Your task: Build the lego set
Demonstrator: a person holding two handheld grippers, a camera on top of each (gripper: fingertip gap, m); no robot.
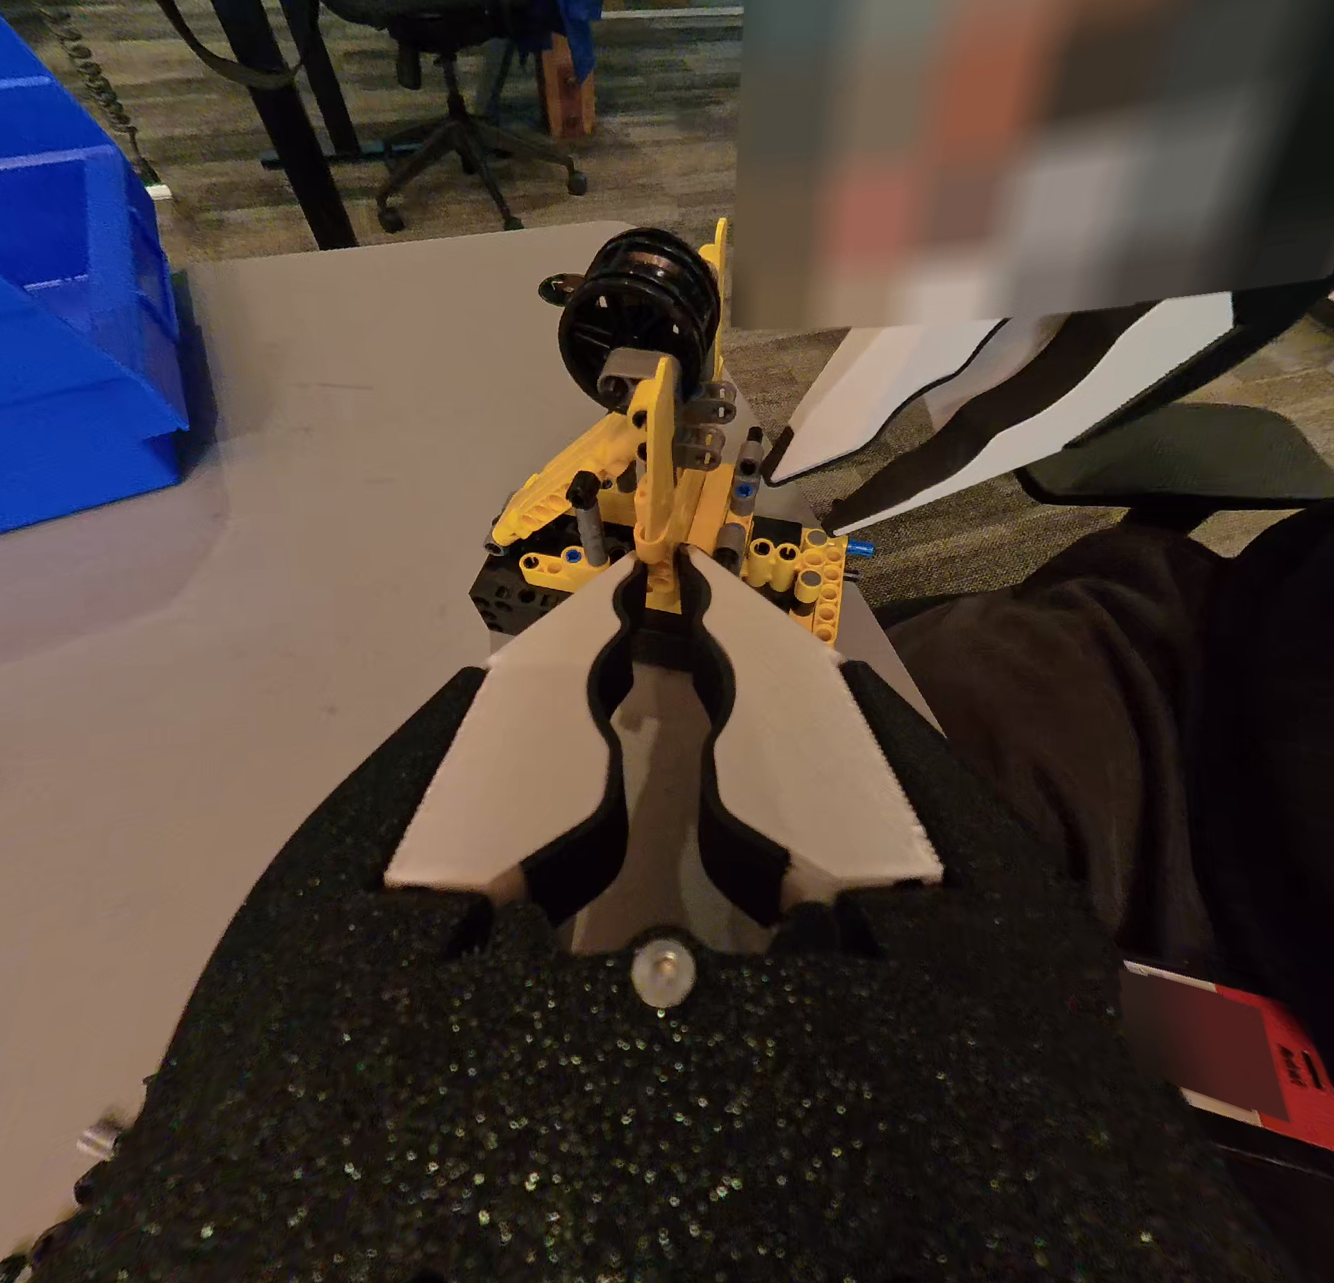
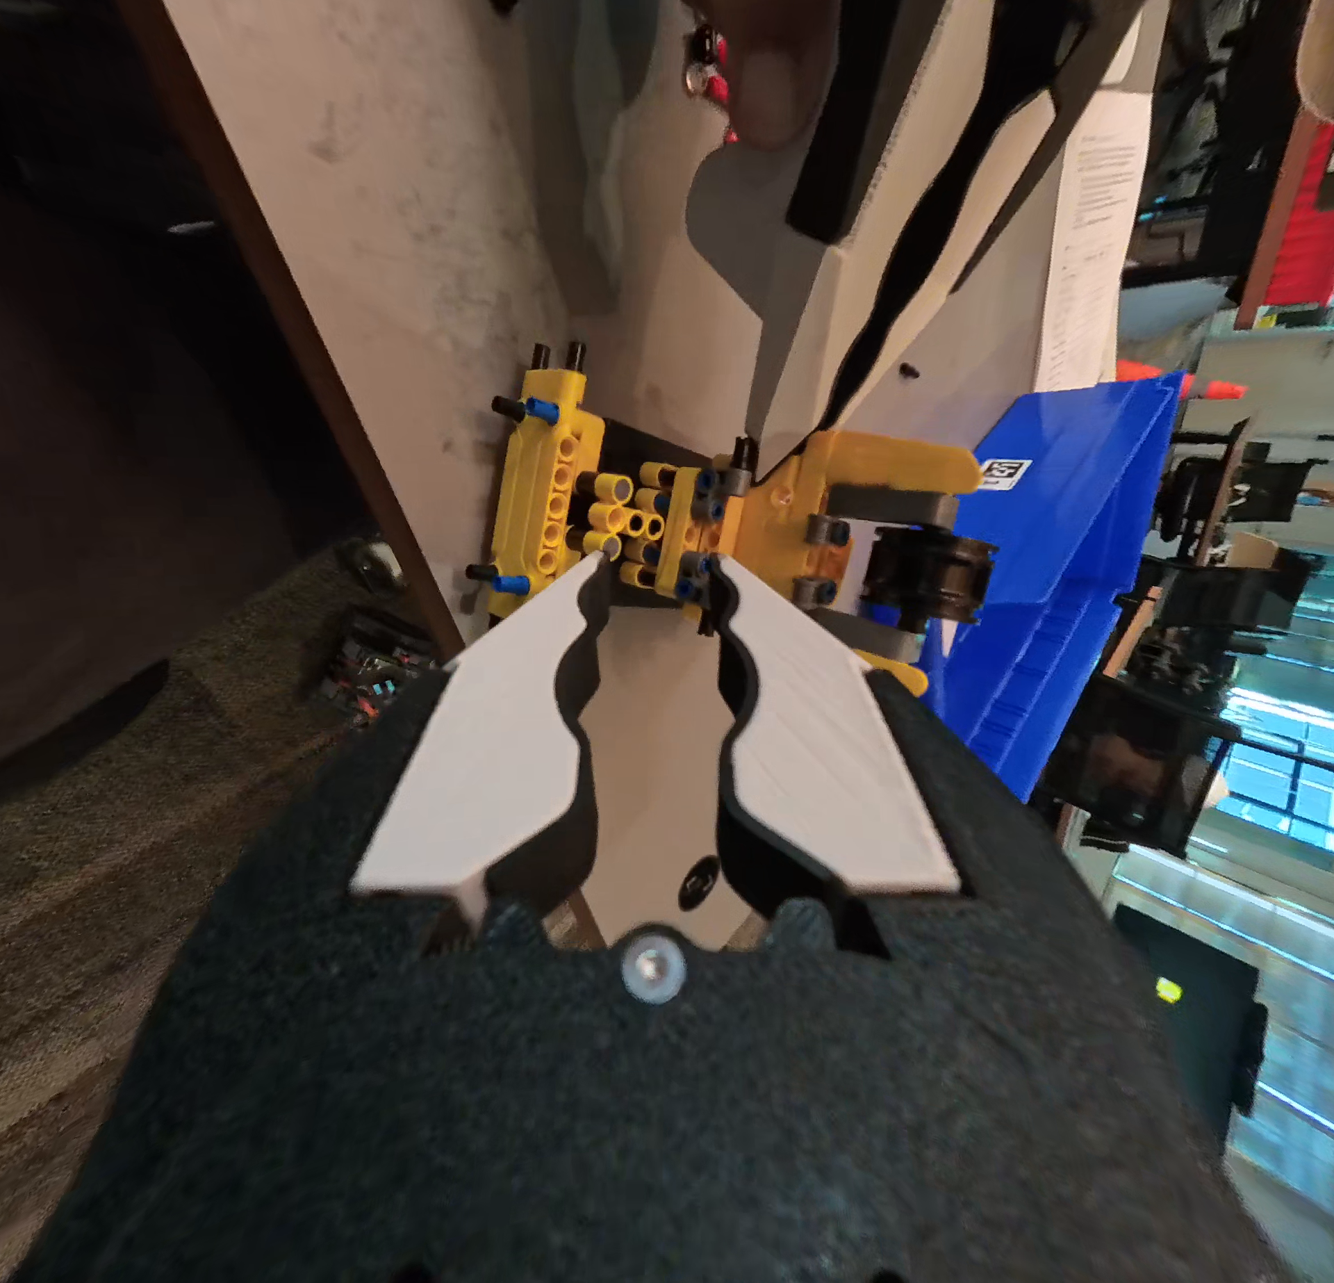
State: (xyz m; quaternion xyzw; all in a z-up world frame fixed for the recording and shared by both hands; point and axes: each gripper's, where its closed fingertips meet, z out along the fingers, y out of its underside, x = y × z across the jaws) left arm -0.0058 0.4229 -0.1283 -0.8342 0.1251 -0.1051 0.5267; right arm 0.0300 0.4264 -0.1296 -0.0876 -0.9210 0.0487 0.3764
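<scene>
Left hand-held gripper has its white fingers drawn narrow, pinching a thin upright yellow beam of the toy brick model. That model stands on the pale grey table, close to its corner and edge. Its body is made of yellow plastic beams with rows of round holes, black blocks at the base, grey pins and small blue pegs. A black ribbed wheel, round and hollow like a spool, sits at the far top of the model between yellow arms.

Right hand-held gripper is open a moderate way; its fingertips reach the middle of the model, one tip beside a cluster of short yellow tubes, the other against a yellow beam with grey and blue pegs. Whether they press on the model I cannot tell. Both tools have white, smooth, wedge-shaped fingers with wavy black inner linings, set in a rough, speckled black body.

A blue plastic bin, hard-walled and angular, stands on the table well apart from the model; its inside is not visible. Beyond the table are a black office chair on castors and mottled carpet.
</scene>
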